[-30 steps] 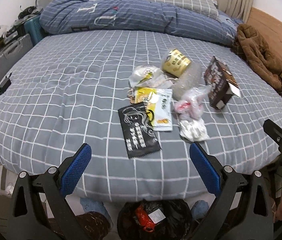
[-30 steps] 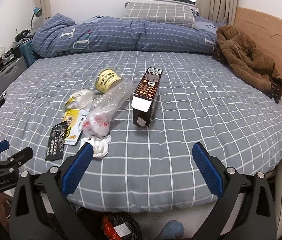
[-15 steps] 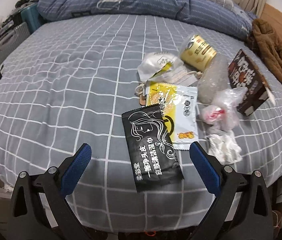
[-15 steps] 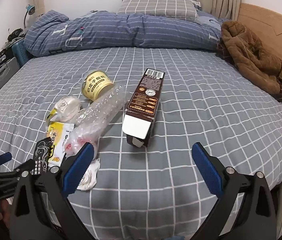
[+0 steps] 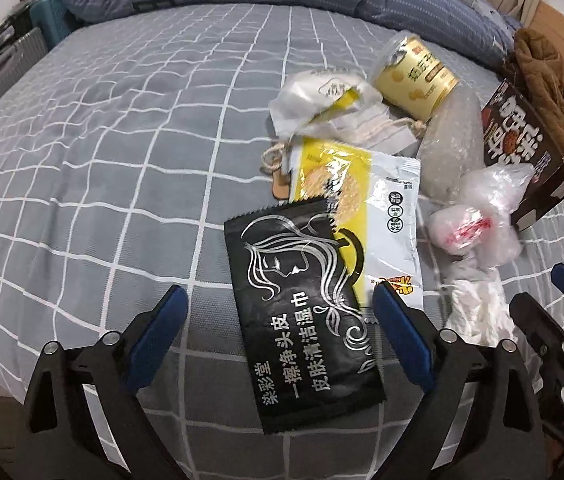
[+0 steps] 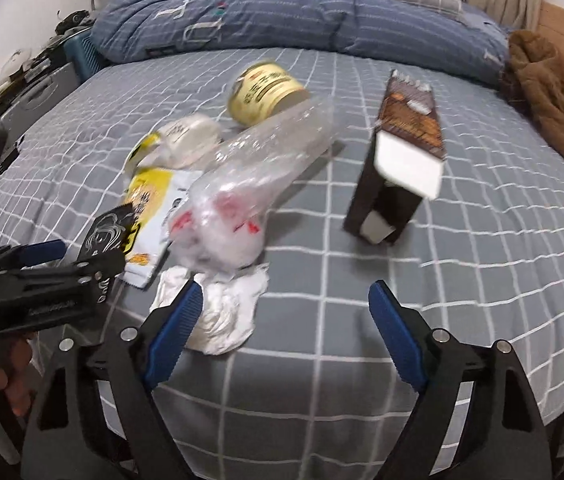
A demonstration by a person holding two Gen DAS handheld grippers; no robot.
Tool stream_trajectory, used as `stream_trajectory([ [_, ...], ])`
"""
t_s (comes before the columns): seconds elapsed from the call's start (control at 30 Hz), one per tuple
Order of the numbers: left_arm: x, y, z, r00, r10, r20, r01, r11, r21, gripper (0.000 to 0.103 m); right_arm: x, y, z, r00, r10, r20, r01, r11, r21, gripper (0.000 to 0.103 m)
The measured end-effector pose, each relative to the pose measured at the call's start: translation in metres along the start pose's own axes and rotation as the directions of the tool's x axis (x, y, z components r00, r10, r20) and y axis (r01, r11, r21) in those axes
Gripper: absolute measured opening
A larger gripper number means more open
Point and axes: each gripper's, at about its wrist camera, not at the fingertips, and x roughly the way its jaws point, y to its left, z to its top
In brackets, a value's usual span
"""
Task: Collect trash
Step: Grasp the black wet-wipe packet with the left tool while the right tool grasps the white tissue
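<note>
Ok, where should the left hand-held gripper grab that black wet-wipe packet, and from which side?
Take the black wet-wipe packet by its near short edge, coming from above: it lies flat, and its far corner overlaps the yellow packet. The left hand-held gripper, closing, already straddles it.

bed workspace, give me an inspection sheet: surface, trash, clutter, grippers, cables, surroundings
Surface: grey checked bedsheet, rumpled.
Job's things: black wipe sachet overlapping yellow-white sachet; white wrapper; yellow cup on its side; clear plastic bottle; red-printed plastic bag; crumpled tissue; brown carton, flap open.
Clutter: twine with tag under the sachets.
Grippers: left gripper closing astride the black sachet, pads not yet on it; right gripper closing, one finger over the tissue, nothing gripped.
Cables: nothing clearly seen.
Surroundings: blue duvet, brown coat, suitcases beside the bed.
</note>
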Motion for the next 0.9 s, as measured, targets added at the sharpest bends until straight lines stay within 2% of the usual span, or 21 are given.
stream_trajectory([
  [0.1,0.001,0.001,0.000,1.000,0.001,0.003,-0.001,1.000,-0.002,0.087,0.004,0.005,-0.002,1.000,0.021,-0.007,-0.021,1.000,-0.004,0.078],
  [0.27,-0.003,-0.001,0.002,1.000,-0.008,-0.003,0.008,1.000,0.011,0.068,0.002,0.014,-0.002,0.998,0.062,-0.001,-0.062,0.998,-0.009,0.076],
  [0.43,-0.004,-0.001,0.001,1.000,-0.007,-0.009,0.007,1.000,0.013,0.063,0.009,0.022,-0.002,0.998,0.063,-0.021,-0.063,0.998,-0.016,0.075],
  [0.7,-0.004,0.002,-0.003,1.000,-0.005,-0.008,0.005,1.000,0.017,0.053,0.023,0.027,-0.004,0.996,0.074,-0.053,-0.075,0.997,-0.015,0.059],
  [0.8,-0.005,0.002,-0.003,1.000,-0.010,-0.008,0.010,1.000,0.016,0.051,0.026,0.029,-0.003,0.994,0.083,-0.065,-0.084,0.996,-0.016,0.046],
  [0.87,-0.006,0.004,-0.004,1.000,-0.012,-0.005,0.012,1.000,0.016,0.049,0.027,0.032,-0.002,0.994,0.089,-0.070,-0.091,0.996,-0.020,0.033],
  [0.9,-0.006,0.005,-0.003,1.000,-0.014,-0.004,0.014,1.000,0.014,0.048,0.027,0.033,-0.001,0.993,0.091,-0.073,-0.093,0.995,-0.021,0.031],
])
